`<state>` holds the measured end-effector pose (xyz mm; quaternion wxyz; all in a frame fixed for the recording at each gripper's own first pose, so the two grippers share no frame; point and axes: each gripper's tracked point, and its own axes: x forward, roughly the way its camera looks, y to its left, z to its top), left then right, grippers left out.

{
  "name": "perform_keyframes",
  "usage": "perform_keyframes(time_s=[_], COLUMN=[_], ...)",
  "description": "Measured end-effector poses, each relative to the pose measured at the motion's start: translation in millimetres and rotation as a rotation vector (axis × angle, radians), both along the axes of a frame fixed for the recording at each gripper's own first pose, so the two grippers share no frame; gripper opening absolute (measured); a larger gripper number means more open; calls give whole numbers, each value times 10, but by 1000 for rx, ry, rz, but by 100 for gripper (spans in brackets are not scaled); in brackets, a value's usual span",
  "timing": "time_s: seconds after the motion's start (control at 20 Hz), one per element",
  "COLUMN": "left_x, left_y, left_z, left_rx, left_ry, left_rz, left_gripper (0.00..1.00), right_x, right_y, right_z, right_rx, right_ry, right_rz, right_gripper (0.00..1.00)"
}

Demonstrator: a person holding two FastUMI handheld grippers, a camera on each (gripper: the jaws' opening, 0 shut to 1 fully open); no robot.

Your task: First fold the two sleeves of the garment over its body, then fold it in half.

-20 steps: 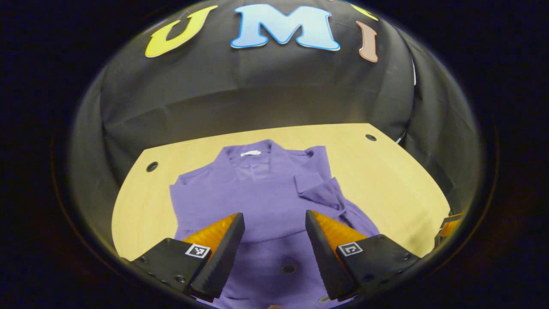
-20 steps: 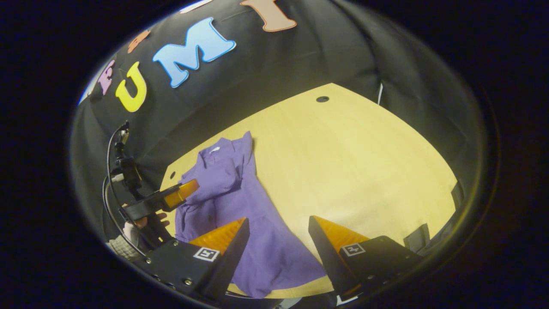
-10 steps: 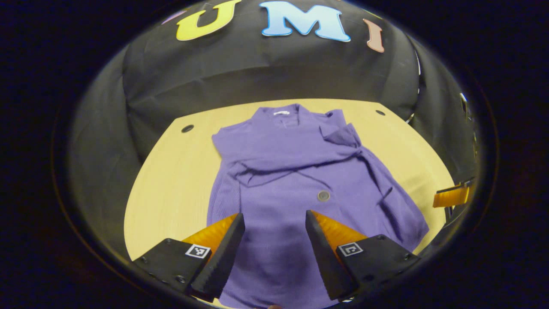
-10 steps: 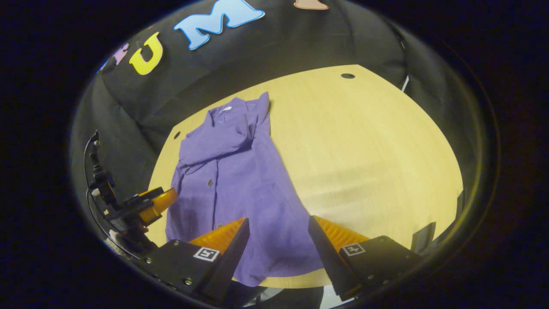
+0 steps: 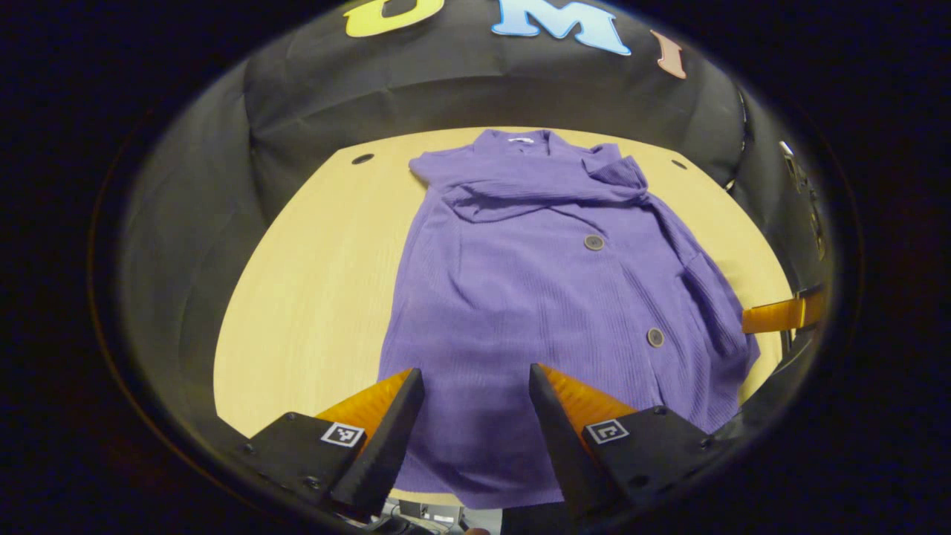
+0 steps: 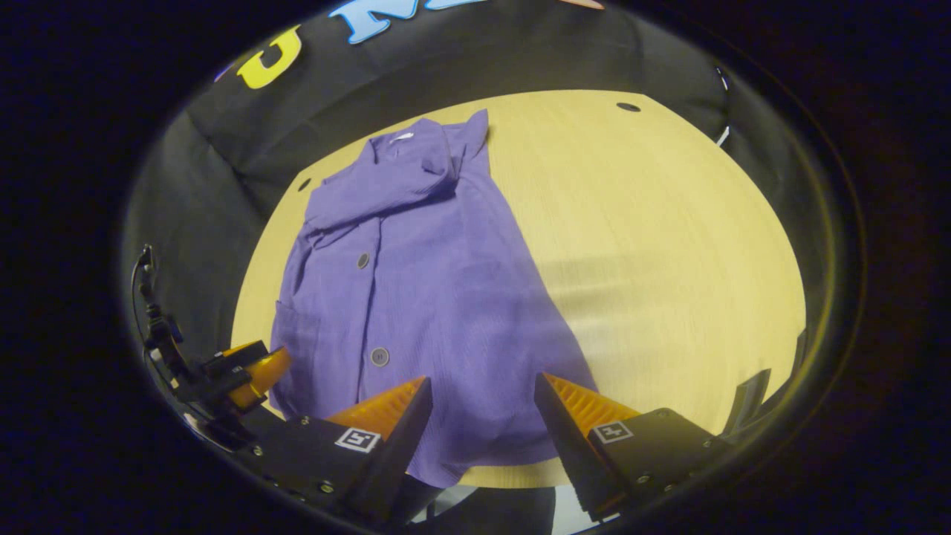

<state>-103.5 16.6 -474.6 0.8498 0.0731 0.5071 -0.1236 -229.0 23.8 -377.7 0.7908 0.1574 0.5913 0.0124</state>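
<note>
Hovering both grippers, left gripper (image 5: 469,438) and right gripper (image 6: 479,438), jaws apart and empty, over our purple ribbed button-front garment (image 5: 550,297), sleeves folded, lying flat on the pale wooden table (image 6: 669,245), probably lining up the half-fold.

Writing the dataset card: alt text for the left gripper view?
A purple garment lies flat on a wooden table, collar far, sleeves folded over its body. The left hand-held gripper hangs open above the near hem.

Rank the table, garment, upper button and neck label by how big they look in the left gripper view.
1. Table
2. Garment
3. Upper button and neck label: both tiny and look alike, so unranked.
</note>
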Motion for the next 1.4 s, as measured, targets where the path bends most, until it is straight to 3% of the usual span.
perform_keyframes(time_s=[0.2, 0.45, 0.7, 1.0, 1.05, 1.1, 1.15, 1.2, 1.25, 1.35, 1.4], left_x=[-152, -213, -146, -98, -81, -75, -76, -58, -55, -43, -27], left_y=[79, 57, 34, -82, -106, -140, -146, -214, -261, -276, -296], left_z=[-177, -248, -269, -295, -296, -300, -295, -278, -279, -306, -265], left_rx=[35, 51, 1, -19, -24, -26, -19, -44, -51, -41, -41], left_ry=[45, 65, 57, 50, 54, 51, 56, 48, 53, 56, 40], left_rz=[-16, -43, 0, -26, -34, -40, -49, -62, -65, -83, -89], left_gripper=[93, 92, 93, 77, 74, 79, 66, 66, 49, 16, 15], right_x=[-136, -273, -340, -334, -316, -320, -265, -244, -240, -226, -181], right_y=[55, 62, 56, 91, 83, 92, 127, 153, 154, 138, 144], right_z=[-142, -338, -362, -369, -366, -355, -328, -360, -367, -375, -437], right_rx=[-46, -102, -170, -198, -196, -193, -178, -153, -137, -99, -85], right_ry=[48, 136, 174, 182, 177, 173, 144, 133, 144, 169, 152], right_rz=[56, 63, 119, 142, 143, 148, 132, 109, 102, 95, 42], right_gripper=[88, 88, 96, 95, 85, 83, 83, 57, 31, 26, 25])
